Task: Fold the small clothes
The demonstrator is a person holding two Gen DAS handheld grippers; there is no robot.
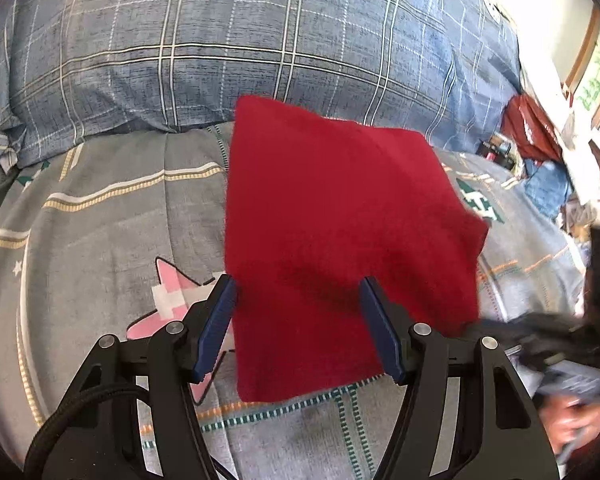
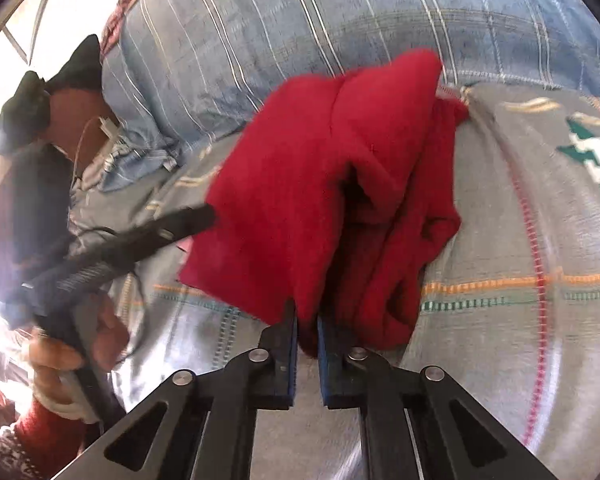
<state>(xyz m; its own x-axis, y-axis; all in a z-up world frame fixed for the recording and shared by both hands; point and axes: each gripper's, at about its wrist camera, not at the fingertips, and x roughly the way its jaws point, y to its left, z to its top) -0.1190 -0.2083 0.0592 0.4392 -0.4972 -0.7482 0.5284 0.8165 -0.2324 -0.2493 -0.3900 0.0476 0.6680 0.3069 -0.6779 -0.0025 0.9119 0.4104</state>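
A red cloth (image 1: 332, 208) lies on the grey patterned bedspread (image 1: 100, 220). In the left wrist view it looks flat and roughly square. My left gripper (image 1: 297, 284) is open and straddles the cloth's near part, with its left finger (image 1: 220, 312) at the cloth's left edge and nothing pinched. In the right wrist view the red cloth (image 2: 340, 184) is bunched and folded over itself. My right gripper (image 2: 306, 316) is shut on its near edge, which is lifted. The left gripper (image 2: 196, 218) pokes in at the cloth's left side, blurred.
A blue plaid pillow (image 1: 260, 40) runs along the far side of the bed. A hand (image 2: 72, 344) in a red patterned sleeve holds the left gripper. Clutter with a red item (image 1: 532, 132) and a window (image 1: 596, 68) sit past the bed's right edge.
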